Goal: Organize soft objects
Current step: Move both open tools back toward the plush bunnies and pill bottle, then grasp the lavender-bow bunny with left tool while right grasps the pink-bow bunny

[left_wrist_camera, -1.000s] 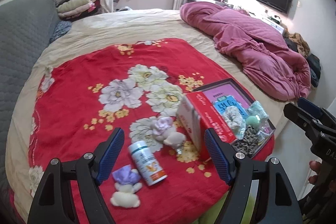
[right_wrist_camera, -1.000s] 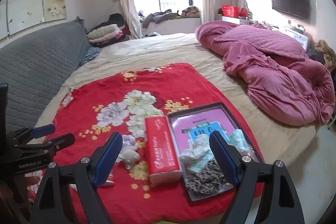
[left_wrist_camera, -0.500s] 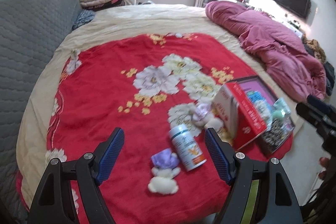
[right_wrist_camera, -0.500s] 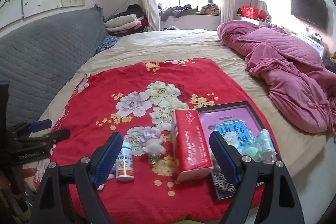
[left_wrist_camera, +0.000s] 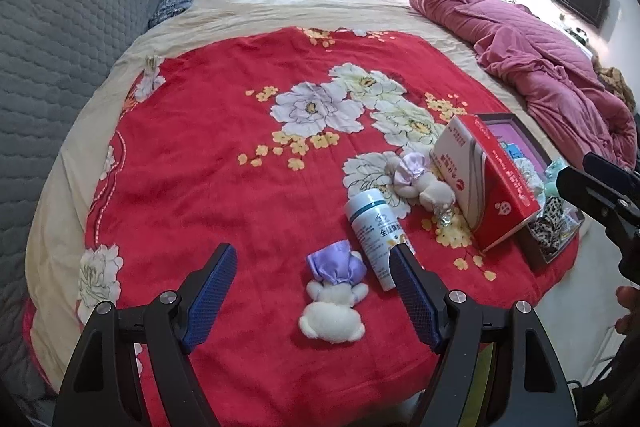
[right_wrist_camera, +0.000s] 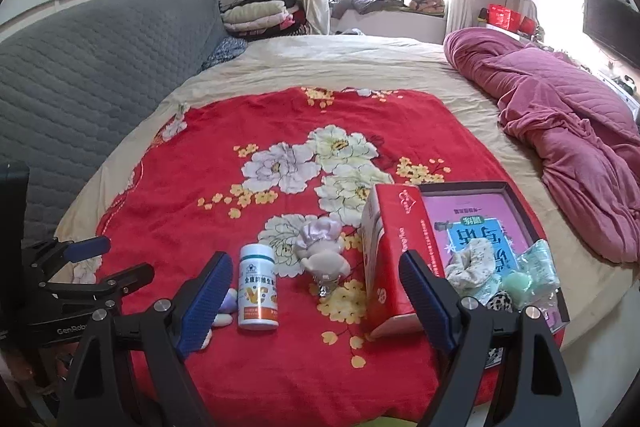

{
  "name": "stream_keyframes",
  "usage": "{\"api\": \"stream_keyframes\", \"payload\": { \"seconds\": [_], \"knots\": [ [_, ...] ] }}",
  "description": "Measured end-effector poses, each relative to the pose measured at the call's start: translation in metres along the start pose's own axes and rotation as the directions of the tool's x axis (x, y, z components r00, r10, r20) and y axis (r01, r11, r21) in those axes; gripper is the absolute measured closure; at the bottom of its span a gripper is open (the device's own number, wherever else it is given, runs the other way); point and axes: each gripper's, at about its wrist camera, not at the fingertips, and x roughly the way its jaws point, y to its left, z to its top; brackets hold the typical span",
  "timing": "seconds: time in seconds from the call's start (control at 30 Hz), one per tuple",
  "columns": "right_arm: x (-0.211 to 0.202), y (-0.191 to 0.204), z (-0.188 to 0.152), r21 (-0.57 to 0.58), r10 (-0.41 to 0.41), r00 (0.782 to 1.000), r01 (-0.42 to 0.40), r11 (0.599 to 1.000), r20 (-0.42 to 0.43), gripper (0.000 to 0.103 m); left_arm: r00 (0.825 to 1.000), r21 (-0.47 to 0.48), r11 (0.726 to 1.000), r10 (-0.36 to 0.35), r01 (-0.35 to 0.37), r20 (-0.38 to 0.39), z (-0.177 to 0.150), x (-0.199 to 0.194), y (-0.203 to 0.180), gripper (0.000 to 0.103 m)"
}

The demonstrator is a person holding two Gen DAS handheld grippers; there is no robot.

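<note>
The left tongs [left_wrist_camera: 312, 275] gape wide and hold nothing, poised above a small white plush bear with a lilac bow [left_wrist_camera: 334, 297] lying on the red floral blanket [left_wrist_camera: 208, 155]; just right of it lies a white bottle [left_wrist_camera: 376, 235], then a second plush bear [left_wrist_camera: 420, 183] against a red tissue box [left_wrist_camera: 486, 183]. The right tongs [right_wrist_camera: 316, 287] are equally wide and empty; the tray [right_wrist_camera: 516, 203] beside the box holds scrunchies [right_wrist_camera: 472, 263].

Two plush bears [left_wrist_camera: 334, 297] [left_wrist_camera: 422, 183], one bottle [left_wrist_camera: 376, 233], one red box [left_wrist_camera: 486, 183], one tray [right_wrist_camera: 516, 211], perhaps four scrunchies [right_wrist_camera: 474, 263].
</note>
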Motion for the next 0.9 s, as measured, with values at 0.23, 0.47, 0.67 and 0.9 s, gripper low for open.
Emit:
{"api": "stream_keyframes", "payload": {
  "seconds": [0.23, 0.47, 0.67, 0.9],
  "knots": [
    [0.019, 0.001, -0.007, -0.006, 0.000, 0.999, -0.001, 1.000, -0.045, 0.018, 0.999, -0.007, 1.000, 0.004, -0.004, -0.049, -0.012, 0.018, 0.005, 0.023],
    [0.033, 0.002, -0.017, -0.013, 0.009, 0.997, -0.010, 1.000, -0.074, 0.018, 0.992, -0.013, 1.000, 0.000, -0.002, -0.124, -0.035, 0.045, 0.007, 0.023],
    [0.047, 0.001, -0.023, -0.029, 0.002, 0.994, -0.005, 1.000, -0.105, 0.018, 0.983, 0.009, 1.000, -0.001, 0.003, -0.183, -0.047, 0.070, -0.002, 0.023],
    [0.081, 0.009, -0.020, -0.087, -0.022, 0.987, 0.008, 0.996, -0.159, 0.018, 0.975, 0.002, 1.000, -0.001, 0.002, -0.222, -0.045, 0.098, -0.004, 0.023]
  ]
}}
